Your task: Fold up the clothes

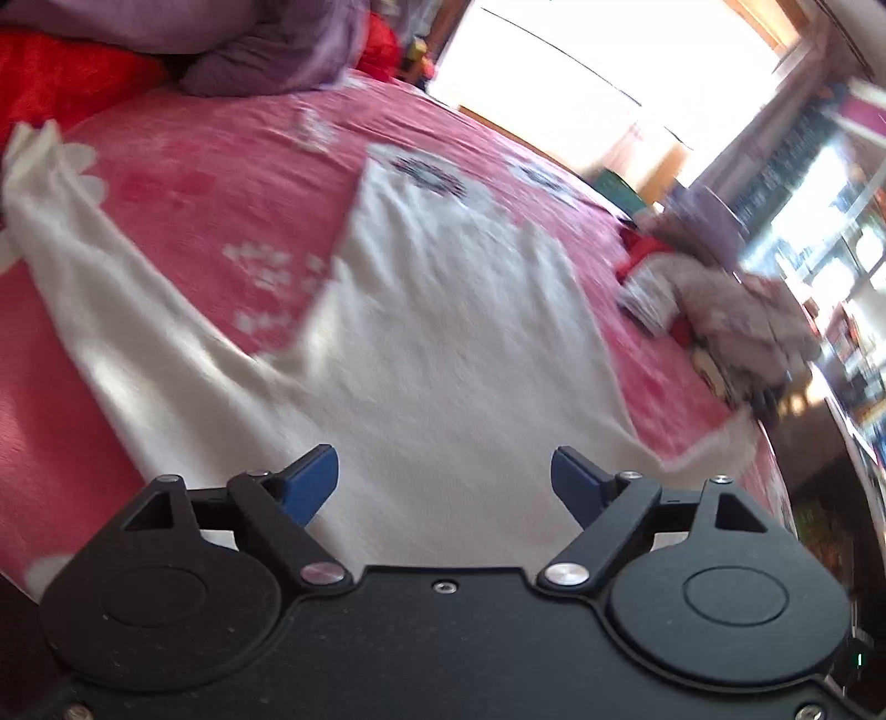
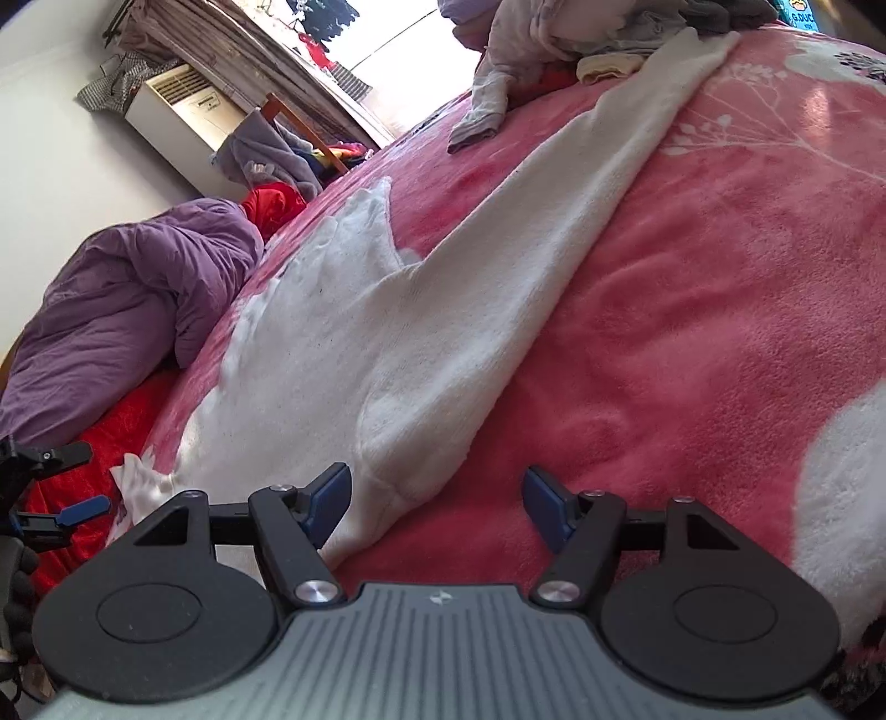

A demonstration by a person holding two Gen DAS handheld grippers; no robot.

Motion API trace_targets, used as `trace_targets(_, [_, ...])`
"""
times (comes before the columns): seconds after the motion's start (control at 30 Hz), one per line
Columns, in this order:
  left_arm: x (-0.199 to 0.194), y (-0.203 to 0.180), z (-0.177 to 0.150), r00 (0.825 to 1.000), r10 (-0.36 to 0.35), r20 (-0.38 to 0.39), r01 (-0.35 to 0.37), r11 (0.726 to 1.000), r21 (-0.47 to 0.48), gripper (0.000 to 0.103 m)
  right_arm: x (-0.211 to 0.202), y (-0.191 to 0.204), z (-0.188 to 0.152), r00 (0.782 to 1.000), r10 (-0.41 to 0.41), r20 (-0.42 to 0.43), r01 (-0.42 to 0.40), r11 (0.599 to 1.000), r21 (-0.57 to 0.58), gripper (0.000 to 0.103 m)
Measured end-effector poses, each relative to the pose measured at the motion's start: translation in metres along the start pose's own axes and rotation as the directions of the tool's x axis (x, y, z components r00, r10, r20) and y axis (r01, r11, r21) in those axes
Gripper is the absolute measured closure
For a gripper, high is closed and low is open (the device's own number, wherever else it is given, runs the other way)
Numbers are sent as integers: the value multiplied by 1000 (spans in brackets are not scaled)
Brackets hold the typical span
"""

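A white fleecy long-sleeved garment (image 1: 443, 343) lies spread flat on a pink flowered blanket (image 1: 210, 188), one sleeve (image 1: 72, 232) stretched out to the left. My left gripper (image 1: 444, 479) hovers open just above the garment's near part, nothing between its blue fingertips. In the right wrist view the same white garment (image 2: 387, 343) runs diagonally, its long sleeve (image 2: 637, 144) reaching toward the far clothes pile. My right gripper (image 2: 437, 498) is open over the garment's near edge and the pink blanket (image 2: 692, 310). The left gripper (image 2: 66, 512) shows at the far left.
A purple quilt (image 2: 127, 310) and red fabric (image 2: 266, 207) lie at the bed's head. A heap of mixed clothes (image 1: 736, 310) sits on the bed's right side, seen again as a clothes pile (image 2: 554, 39). A white air-conditioner unit (image 2: 177, 116) stands by the wall.
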State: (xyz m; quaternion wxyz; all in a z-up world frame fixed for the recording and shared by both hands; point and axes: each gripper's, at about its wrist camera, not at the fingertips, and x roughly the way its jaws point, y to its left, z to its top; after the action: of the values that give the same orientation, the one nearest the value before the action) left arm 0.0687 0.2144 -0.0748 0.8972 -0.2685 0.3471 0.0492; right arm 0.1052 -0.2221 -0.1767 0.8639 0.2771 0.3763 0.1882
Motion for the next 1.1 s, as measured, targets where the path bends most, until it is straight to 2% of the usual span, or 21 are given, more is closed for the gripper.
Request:
trace_targets(0.13, [-3,50,23,992,113,57,-108,990,-86,18,4,2,1,1000,-9,22,9,1000,-23,34])
trace_targets(0.23, [-3,92,34,979,194,68,-181,970,-160,18,11,5,1,1000,-13,24,14,999,-46,34])
trace_targets(0.37, [-2,142,40,963,263,64,-239,937,-255,20,17,7,-1,999,-28,20,29,997,-74,34])
trace_targets(0.5, [1,180,40,959,276,69,-236,908,-345,21,17,10,-3,999,-36,22,38,994,-98,32])
trace_targets(0.6, [1,201,45,953,283,109,-222,895,-386,23,16,9,-5,999,-41,21,43,993,-113,32])
trace_targets(0.87, [5,249,82,928,328,178,-232,880,-415,32,17,7,-6,999,-40,22,42,992,-117,31])
trace_targets(1.1, [19,297,132,913,345,220,-225,872,-434,40,19,13,-8,997,-70,21,72,986,-153,30])
